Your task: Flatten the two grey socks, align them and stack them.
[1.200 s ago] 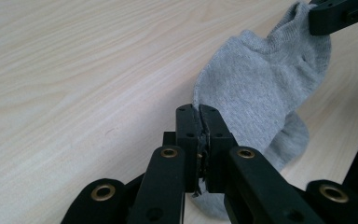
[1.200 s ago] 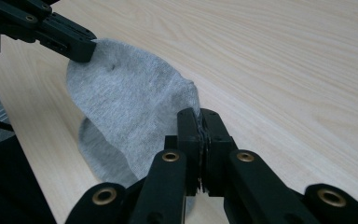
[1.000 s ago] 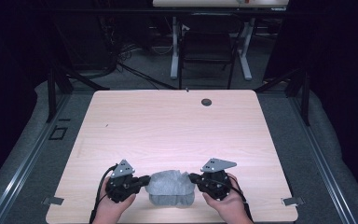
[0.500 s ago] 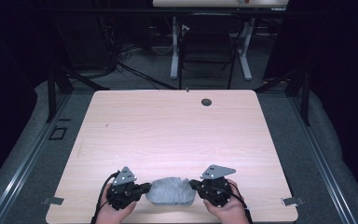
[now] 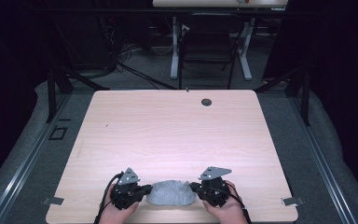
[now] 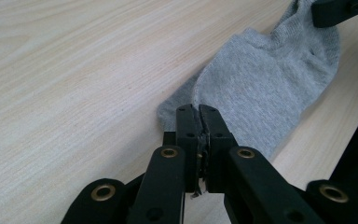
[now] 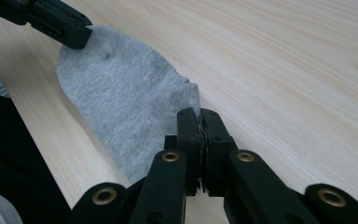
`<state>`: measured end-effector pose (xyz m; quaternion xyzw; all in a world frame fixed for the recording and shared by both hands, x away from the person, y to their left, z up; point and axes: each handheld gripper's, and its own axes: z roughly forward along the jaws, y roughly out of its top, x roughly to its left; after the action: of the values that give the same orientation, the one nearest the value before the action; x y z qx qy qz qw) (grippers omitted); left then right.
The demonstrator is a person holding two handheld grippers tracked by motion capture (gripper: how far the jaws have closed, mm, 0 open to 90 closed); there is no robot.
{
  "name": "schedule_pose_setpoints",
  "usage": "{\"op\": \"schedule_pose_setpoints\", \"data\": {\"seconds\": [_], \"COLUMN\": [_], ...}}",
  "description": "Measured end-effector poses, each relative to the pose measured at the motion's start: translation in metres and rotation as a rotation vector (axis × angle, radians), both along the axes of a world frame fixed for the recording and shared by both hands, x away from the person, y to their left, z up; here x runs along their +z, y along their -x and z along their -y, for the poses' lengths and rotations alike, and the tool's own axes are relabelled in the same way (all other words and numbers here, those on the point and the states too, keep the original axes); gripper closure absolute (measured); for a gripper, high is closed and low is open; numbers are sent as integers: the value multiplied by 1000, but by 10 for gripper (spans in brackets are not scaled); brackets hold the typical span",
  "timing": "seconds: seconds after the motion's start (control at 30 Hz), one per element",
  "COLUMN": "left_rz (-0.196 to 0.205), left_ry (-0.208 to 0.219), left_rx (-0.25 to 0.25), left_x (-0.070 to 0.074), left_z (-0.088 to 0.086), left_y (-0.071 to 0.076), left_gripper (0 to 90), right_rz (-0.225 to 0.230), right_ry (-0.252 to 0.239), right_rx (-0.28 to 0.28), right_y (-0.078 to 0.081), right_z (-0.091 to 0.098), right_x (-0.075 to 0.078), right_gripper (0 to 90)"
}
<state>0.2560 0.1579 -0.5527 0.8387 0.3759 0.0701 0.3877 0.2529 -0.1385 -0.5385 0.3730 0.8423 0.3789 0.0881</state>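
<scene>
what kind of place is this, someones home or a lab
Probably a lab or recording studio, not a home: a bare wooden table ringed by black curtains, cables on the floor, and another desk behind.

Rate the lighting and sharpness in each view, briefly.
High view: surroundings nearly black, a bright glare patch washes the table. Left gripper view: the grey sock shows its knit sharply, the left tool up close looks softer. Right gripper view: even light, the right tool is slightly soft.
</scene>
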Motion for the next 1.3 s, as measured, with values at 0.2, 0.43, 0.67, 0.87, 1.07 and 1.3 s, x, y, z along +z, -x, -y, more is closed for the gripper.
{"op": "schedule_pose_setpoints", "data": {"seconds": [0.2, 0.43, 0.67, 0.87, 1.07, 1.3], "left_rz": [-14, -10, -28, 0, 58, 60], "left_ry": [-2, 1, -2, 5, 47, 35], "left_rx": [-2, -5, -6, 4, -6, -67], "left_x": [-6, -8, -15, -12, 2, -2], "left_z": [0, 5, 6, 4, 3, 15], "left_y": [-4, -7, -10, -9, -4, 3], "left_gripper": [878, 877, 864, 731, 651, 570], "right_rz": [-2, -12, -31, -22, 48, 54], "right_ry": [23, 24, 54, 44, 3, 9], "right_rx": [1, -12, -16, -32, -38, 42], "right_y": [-3, -6, -9, -8, -2, 7], "right_z": [-2, 1, 1, 2, 6, -9], "right_x": [-7, -12, -19, -19, -5, -7], "right_gripper": [874, 872, 862, 727, 696, 638]}}
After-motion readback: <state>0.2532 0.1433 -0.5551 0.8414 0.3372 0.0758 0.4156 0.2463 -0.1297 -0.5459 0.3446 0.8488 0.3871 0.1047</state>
